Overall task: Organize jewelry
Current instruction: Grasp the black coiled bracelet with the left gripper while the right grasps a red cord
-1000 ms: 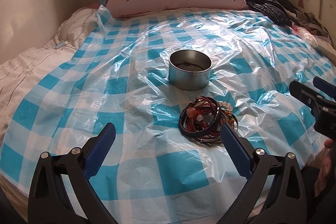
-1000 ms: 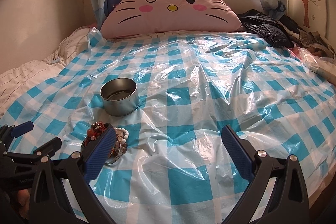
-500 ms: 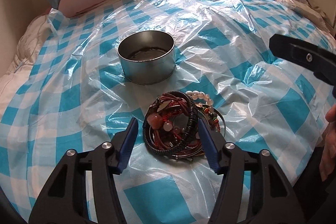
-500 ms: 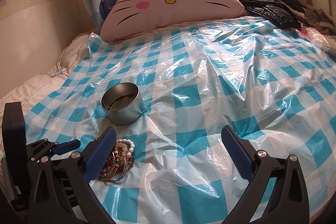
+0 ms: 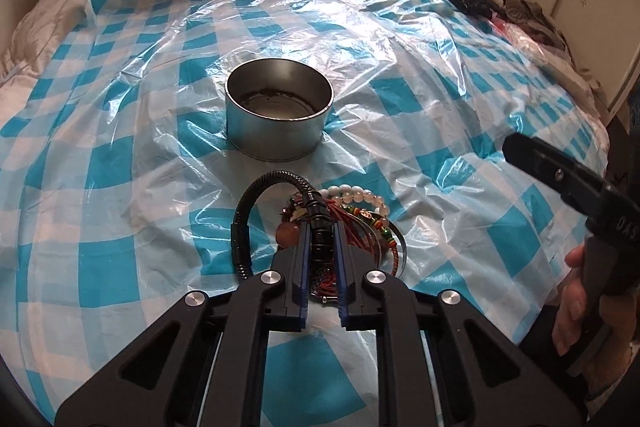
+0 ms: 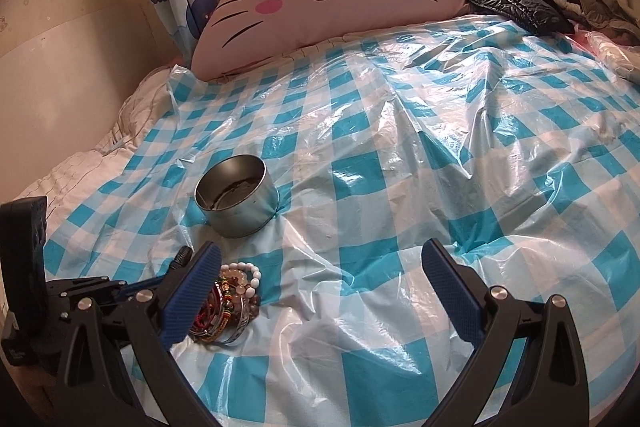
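Left wrist view shows the left gripper (image 5: 322,239) pinching a black braided bracelet (image 5: 280,183) on the jewelry pile (image 5: 360,219), which lies on the blue checked plastic sheet (image 5: 120,155) with the round metal tin (image 5: 279,119) at 12 o'clock from it. Right wrist view has the right gripper (image 6: 320,287) spread wide with nothing between its jaws, the pile at 9 o'clock beside its left finger (image 6: 192,291).
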A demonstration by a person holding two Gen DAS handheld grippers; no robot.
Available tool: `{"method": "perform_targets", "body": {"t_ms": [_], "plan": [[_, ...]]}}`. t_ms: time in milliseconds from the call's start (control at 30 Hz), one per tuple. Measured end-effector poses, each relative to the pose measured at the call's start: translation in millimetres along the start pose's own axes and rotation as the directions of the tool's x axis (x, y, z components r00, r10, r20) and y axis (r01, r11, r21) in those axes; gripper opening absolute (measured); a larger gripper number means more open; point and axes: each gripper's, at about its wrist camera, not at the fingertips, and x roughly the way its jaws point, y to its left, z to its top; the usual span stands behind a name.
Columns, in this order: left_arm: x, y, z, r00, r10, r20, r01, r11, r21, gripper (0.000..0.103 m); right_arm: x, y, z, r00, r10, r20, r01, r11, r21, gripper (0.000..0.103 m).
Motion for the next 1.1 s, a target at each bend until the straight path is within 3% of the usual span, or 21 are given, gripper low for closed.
{"method": "perform_targets", "body": {"t_ms": [133,267,400,467,567,633,700,900,1100], "plan": [[-11.4,24.0,2.3,0.999,-0.018,0.030,0.020,0.997,-0.078,0.010,24.1,21.5,-1.2,0.985,0.114,-0.130,-0.126,0.988,-0.092,0.096],[-13.7,38.7,0.4,0.999,-0.016,0.042,0.021,0.993,-0.116,0.010,50.8,62.8,-5.6,0.956,0.198,-0.216,-0.253,0.931,-0.265,0.093],[-13.0,45.2,-3.0,0.999,-0.020,0.046,0.025,0.992,-0.126,0.010,83.0,86.4,-10.4,0.908,0.237,-0.345,-0.339,0.899,-0.276,0.055],[-12.7,47.9,-3.8,0.999,-0.024,0.048,0.030,0.991,-0.131,0.010,94.4,93.6,-14.3,0.887,0.242,-0.394,-0.364,0.890,-0.274,0.047],[-11.8,48.6,-4.4,0.998,-0.026,0.048,0.032,0.991,-0.129,0.010,104.7,94.9,-17.6,0.854,0.250,-0.457,-0.395,0.882,-0.256,0.046],[-10.2,49.2,-4.8,0.999,-0.026,0.047,0.031,0.991,-0.127,0.010,106.6,100.3,-21.4,0.845,0.251,-0.472,-0.407,0.875,-0.262,0.042],[-8.2,49.5,-5.3,0.999,-0.024,0.047,0.030,0.991,-0.127,0.010,106.8,101.3,-21.1,0.834,0.262,-0.486,-0.421,0.871,-0.254,0.027],[-6.9,50.7,-6.5,0.998,-0.026,0.051,0.033,0.990,-0.140,0.010,103.6,83.1,-12.1,0.836,0.277,-0.473,-0.412,0.887,-0.208,0.006],[-8.4,51.5,-7.0,0.998,-0.025,0.054,0.032,0.989,-0.143,0.010,89.7,55.6,-6.5,0.838,0.327,-0.436,-0.411,0.905,-0.112,0.006]]}}
